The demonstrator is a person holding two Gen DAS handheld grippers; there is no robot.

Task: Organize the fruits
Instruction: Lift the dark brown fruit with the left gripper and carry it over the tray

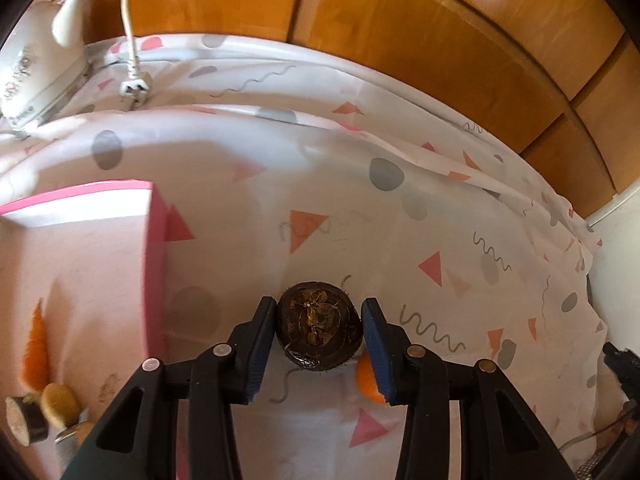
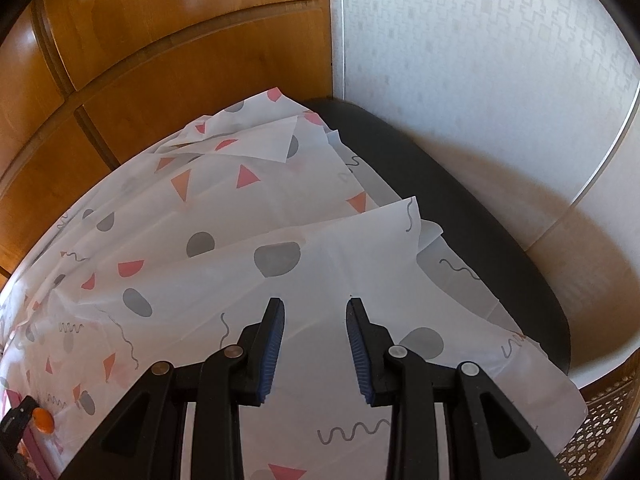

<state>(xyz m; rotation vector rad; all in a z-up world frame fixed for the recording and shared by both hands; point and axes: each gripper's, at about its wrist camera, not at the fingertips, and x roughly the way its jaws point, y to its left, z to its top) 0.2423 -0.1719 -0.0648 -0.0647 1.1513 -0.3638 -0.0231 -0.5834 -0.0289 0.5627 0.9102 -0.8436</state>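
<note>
Sitting between left tongs [image 1: 320, 324], round dark-brown fruit [image 1: 319, 326], dried calyx up.

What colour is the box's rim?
Pink; the open cardboard box shows best in the left wrist view.

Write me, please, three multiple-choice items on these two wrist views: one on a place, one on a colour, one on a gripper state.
1. Where is the dark brown round fruit?
A. Between the left gripper's fingers
B. Inside the pink box
C. Under the iron

2. What colour are the box's walls?
A. Green
B. Pink
C. Black

3. How is the right gripper?
A. Shut on a carrot
B. Open, holding nothing
C. Shut on the cloth

Key: 1 A, the fingers flank it; 2 B, the wall is pink; 3 B, only patterned cloth shows between its parted fingers.
</note>
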